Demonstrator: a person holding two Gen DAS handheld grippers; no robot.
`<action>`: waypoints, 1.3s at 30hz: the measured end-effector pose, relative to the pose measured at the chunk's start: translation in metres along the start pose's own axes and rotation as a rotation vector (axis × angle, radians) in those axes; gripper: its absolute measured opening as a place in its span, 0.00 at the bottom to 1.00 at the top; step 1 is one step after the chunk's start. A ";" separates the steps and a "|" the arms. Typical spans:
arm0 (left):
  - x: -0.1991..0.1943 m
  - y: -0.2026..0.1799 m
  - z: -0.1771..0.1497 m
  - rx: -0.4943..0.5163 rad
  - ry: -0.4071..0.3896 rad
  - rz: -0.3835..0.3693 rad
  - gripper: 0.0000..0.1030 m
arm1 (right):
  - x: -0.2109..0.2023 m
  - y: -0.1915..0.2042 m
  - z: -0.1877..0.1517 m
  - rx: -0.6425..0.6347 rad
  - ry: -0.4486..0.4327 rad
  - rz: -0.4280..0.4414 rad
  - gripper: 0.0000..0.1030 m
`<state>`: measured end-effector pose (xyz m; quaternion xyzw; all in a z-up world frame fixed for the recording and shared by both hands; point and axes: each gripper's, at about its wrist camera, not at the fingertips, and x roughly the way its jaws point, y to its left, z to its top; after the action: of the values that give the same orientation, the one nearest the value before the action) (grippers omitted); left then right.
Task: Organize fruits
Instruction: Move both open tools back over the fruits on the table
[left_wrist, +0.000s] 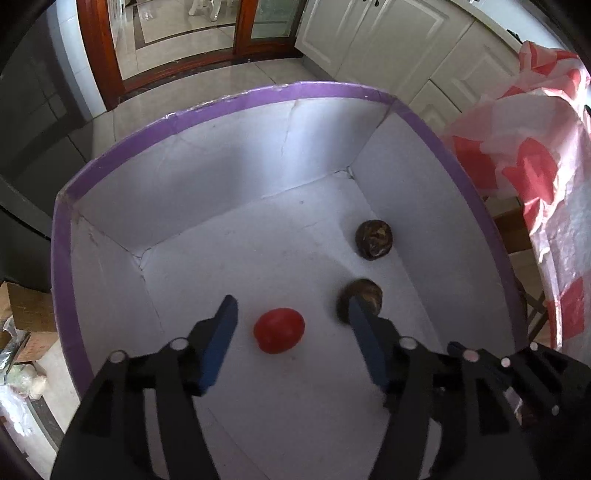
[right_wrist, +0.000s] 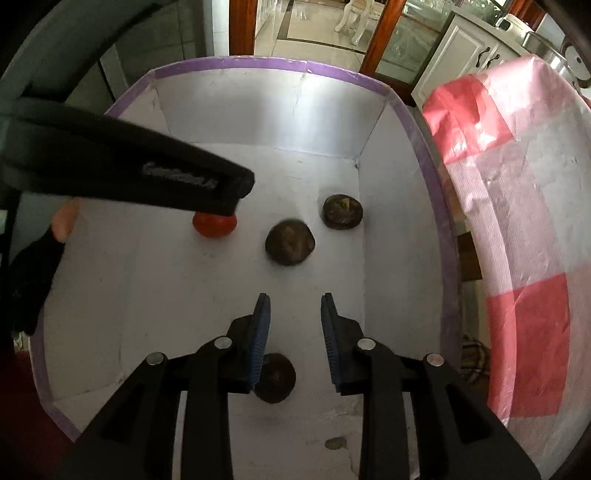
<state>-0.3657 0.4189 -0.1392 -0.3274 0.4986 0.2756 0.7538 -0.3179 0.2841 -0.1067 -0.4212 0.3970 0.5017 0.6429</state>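
The white box with a purple rim (left_wrist: 221, 107) fills both views, and its near wall is cut off by the lower edge of each. Outside its right wall hangs a pink-and-white checked plastic sheet (right_wrist: 517, 221), whose support is hidden.

In the right wrist view the black body of the left gripper (left_wrist: 291, 302) crosses the box's left half and covers the top of the red fruit (left_wrist: 279, 330); whether that fruit is a tomato cannot be told. Beside the box's left wall only a bare fingertip and a dark glove or sleeve of the person's hand (right_wrist: 64, 221) show.

The left gripper points steeply down into the box with its jaws released and wide. The red fruit lies on the box floor between them, touching neither pad.

The right gripper (right_wrist: 294, 298) also tilts steeply down over the box's near right part, its jaws narrowly parted and gripping nothing.

Three dark round fruits rest on the box floor: one near the far right corner (right_wrist: 341, 211), one toward the middle (right_wrist: 290, 242), and one half hidden behind the right gripper's left finger (right_wrist: 275, 376).
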 end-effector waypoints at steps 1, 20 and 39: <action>0.000 -0.001 0.001 -0.004 -0.001 0.004 0.68 | -0.004 0.001 -0.002 -0.006 -0.009 0.000 0.30; -0.152 -0.189 0.021 0.338 -0.604 -0.114 0.99 | -0.245 -0.121 -0.099 0.329 -0.617 -0.057 0.80; -0.039 -0.580 -0.012 0.767 -0.286 -0.351 0.99 | -0.248 -0.352 -0.374 1.366 -0.507 -0.288 0.86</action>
<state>0.0443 0.0390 0.0202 -0.0625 0.3924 -0.0187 0.9175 -0.0506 -0.1940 0.0516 0.1535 0.4009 0.1356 0.8929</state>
